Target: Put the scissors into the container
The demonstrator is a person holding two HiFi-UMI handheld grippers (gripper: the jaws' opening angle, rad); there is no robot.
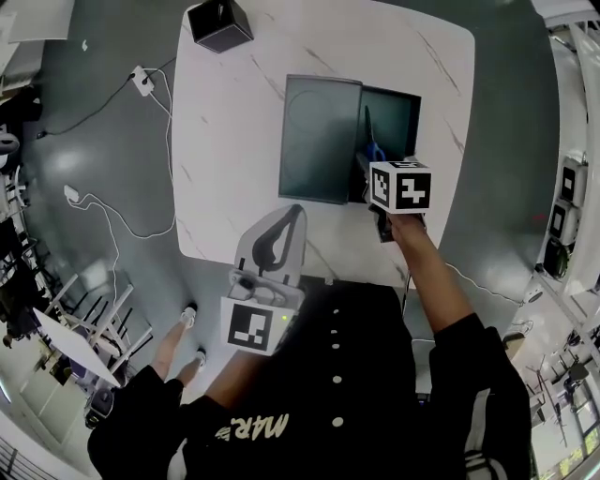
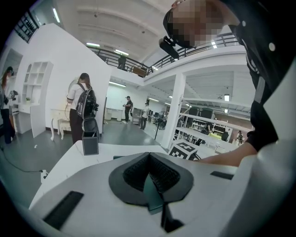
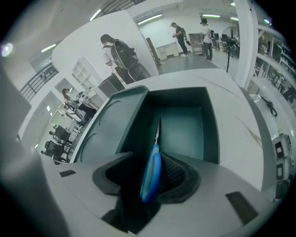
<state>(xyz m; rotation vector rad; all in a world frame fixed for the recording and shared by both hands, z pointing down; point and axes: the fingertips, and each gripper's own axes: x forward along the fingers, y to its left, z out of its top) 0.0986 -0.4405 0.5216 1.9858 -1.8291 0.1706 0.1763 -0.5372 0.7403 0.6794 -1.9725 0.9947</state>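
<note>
The blue-handled scissors (image 3: 151, 173) stand between the jaws of my right gripper (image 3: 148, 163), blades pointing down into the open dark-green container (image 3: 185, 129). The handle leans on the right pad, and a dark gap separates it from the left pad, so the jaws are open. In the head view my right gripper (image 1: 367, 169) hovers over the container (image 1: 394, 108), with a bit of the blue scissors (image 1: 374, 150) showing. The container's lid (image 1: 319, 141) lies flat beside it on the left. My left gripper (image 1: 286, 217) is near the table's front edge, tips together, holding nothing.
The white marble table (image 1: 234, 122) carries a small black box (image 1: 219, 23) at its far left corner. A power strip (image 1: 142, 81) and cables lie on the floor to the left. People stand in the background of the hall.
</note>
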